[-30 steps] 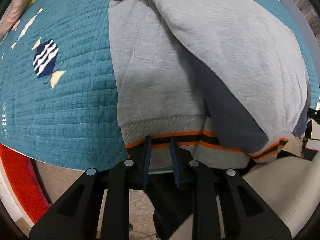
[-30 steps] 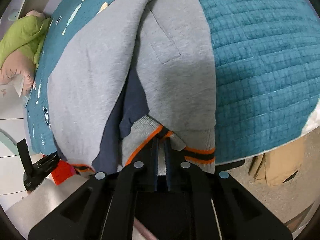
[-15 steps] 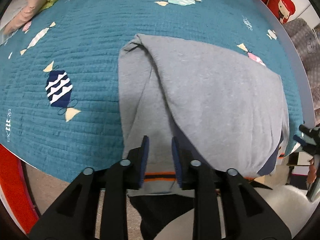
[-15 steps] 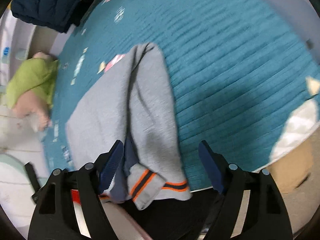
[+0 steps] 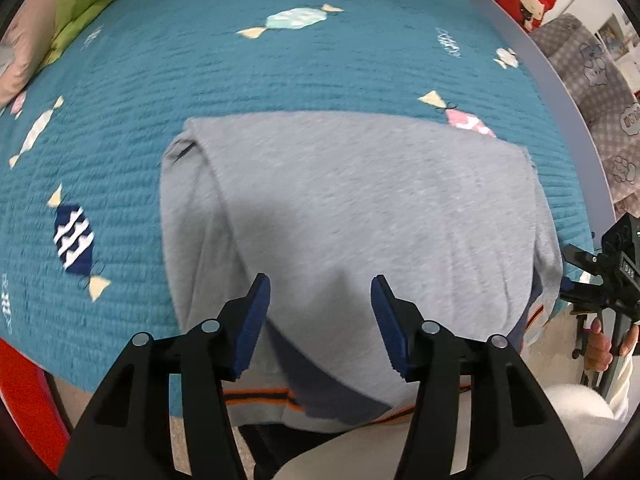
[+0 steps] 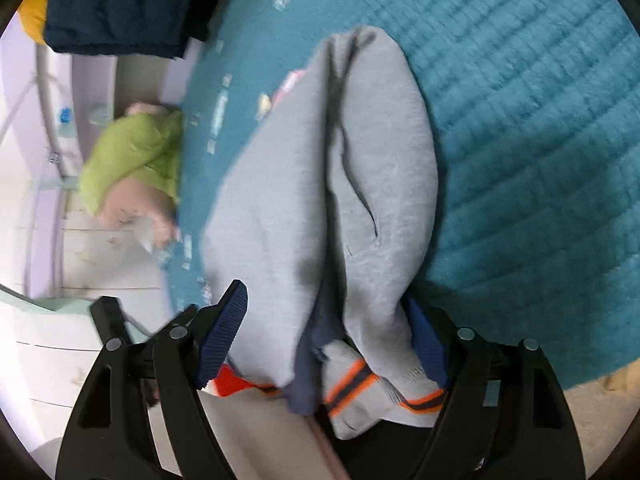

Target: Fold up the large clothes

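Sweatshirt grey, folded, lies on teal bed quilt, striped hem overhanging near edge | soft, floppy, thick fleece; probably best pinched at ribbed hem or fold corners | left claw opening above it, empty | right claw wide, straddling hem, pads not pressing

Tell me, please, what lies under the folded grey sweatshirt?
The grey sweatshirt with orange-striped cuffs lies on the teal quilted bedspread, candy-patterned. A navy lining peeks from its folds; anything else underneath is covered.
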Demonstrator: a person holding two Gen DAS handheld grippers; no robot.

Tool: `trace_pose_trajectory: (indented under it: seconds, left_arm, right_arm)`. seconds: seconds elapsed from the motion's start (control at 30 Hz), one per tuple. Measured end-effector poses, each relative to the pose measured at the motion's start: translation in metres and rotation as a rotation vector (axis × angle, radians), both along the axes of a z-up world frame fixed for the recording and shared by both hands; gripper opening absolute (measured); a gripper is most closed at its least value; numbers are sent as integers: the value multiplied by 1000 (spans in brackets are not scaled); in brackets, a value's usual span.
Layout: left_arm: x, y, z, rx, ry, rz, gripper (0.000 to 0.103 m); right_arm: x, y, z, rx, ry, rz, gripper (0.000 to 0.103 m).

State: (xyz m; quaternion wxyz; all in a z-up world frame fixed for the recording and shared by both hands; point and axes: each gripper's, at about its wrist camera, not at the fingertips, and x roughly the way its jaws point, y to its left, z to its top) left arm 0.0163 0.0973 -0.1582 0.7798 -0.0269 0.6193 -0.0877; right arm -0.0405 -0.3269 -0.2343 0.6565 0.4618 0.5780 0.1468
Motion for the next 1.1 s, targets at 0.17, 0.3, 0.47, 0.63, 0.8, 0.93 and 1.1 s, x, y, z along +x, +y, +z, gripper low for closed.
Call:
trace_pose_trajectory:
  seconds: [0.17, 0.3, 0.47, 0.63, 0.8, 0.93, 1.1]
  left_arm:
    - [27, -24, 1, -57, -28, -20, 53]
    - [53, -45, 2, -110, -32, -43, 42]
    - [102, -72, -5, -176, 35, -67, 13]
    - [151, -93, -19, -153, 84, -62, 9]
    - [174, -108, -83, -76, 210, -30, 6]
    - [172, -110, -85, -24, 172, 0, 2]
    - [143, -115, -55, -2, 203, -24, 1]
  right_arm:
    - [2, 0, -14, -99, 93, -7, 45]
    - [1, 3, -6, -172, 105, 0, 32]
    - [6, 8, -3, -191, 121, -7, 33]
    - [8, 6, -12, -131, 140, -36, 46]
    - [13, 10, -14, -127, 130, -22, 51]
    - [14, 8, -16, -112, 137, -22, 52]
    - [21, 16, -3, -102, 114, 38, 54]
